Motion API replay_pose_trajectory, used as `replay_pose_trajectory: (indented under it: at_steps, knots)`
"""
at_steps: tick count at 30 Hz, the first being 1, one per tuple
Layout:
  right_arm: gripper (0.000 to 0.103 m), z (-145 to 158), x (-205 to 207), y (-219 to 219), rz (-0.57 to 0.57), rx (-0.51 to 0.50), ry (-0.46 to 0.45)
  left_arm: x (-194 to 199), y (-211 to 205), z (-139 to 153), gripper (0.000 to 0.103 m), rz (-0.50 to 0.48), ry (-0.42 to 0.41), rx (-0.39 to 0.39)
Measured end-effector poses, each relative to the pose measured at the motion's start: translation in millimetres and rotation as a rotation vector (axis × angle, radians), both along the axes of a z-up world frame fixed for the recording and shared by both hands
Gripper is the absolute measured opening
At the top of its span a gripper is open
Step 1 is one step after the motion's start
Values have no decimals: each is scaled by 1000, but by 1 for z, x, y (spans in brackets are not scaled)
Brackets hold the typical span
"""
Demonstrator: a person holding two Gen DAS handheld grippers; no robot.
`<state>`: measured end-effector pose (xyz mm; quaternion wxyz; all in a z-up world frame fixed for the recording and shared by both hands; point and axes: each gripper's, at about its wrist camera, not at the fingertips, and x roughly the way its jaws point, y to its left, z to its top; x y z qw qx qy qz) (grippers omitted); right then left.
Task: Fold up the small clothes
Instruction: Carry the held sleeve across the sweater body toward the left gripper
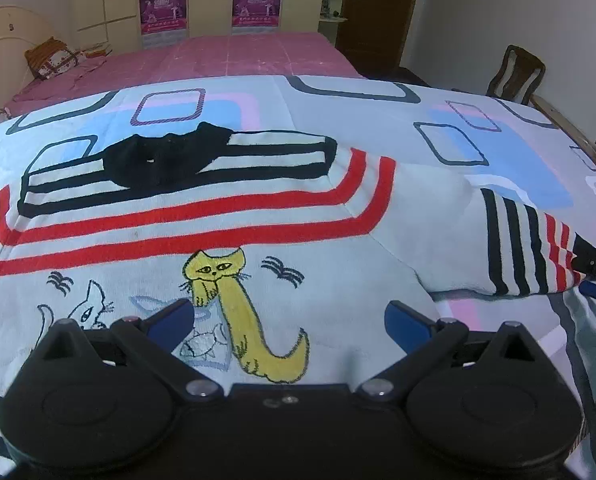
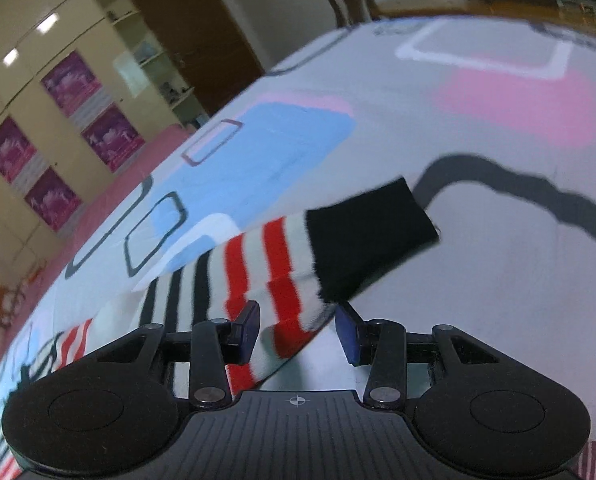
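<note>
I'm keeping my left gripper (image 1: 289, 320) spread wide, hovering over the yellow cat print (image 1: 233, 304) on the small shirt (image 1: 338, 264), which is lying flat on the patterned bedsheet (image 1: 498, 120). At 3 o'clock, my right gripper (image 2: 298, 330) is pinching the striped sleeve (image 2: 281, 272), black cuff (image 2: 370, 236) sticking out past the fingers. At 11 o'clock, the black collar (image 1: 165, 160) is lying. Farther off, a pink bed (image 1: 237, 56).

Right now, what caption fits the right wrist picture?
Right gripper lifts the striped sleeve by its black cuff end.
</note>
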<state>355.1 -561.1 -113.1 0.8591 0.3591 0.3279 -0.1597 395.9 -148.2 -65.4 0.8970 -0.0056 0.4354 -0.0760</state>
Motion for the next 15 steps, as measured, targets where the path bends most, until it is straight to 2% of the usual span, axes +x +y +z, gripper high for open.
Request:
replay_pose_trajectory:
  at_steps: [4, 5, 6, 8, 10, 12, 14, 15]
  knots:
    - [40, -4, 2, -9, -19, 35, -28, 3, 4, 2, 100, 14, 2, -1]
    - [16, -4, 4, -10, -22, 19, -18, 3, 6, 4, 98, 19, 0, 4]
    - [6, -4, 5, -11, -24, 3, 4, 3, 9, 5, 96, 26, -3, 10]
    - [6, 2, 2, -15, -26, -10, -9, 2, 19, 9, 96, 40, -10, 9]
    - [6, 15, -1, -6, -7, -112, -38, 0, 32, 10, 96, 64, -17, 24]
    - [6, 7, 10, -4, 24, -97, 52, 2, 46, 7, 96, 96, 0, 46]
    - [6, 19, 14, 8, 27, -174, 33, 2, 64, 3, 96, 128, 25, 51]
    - [6, 31, 14, 18, 46, -217, -7, 1, 73, 2, 96, 142, 22, 53]
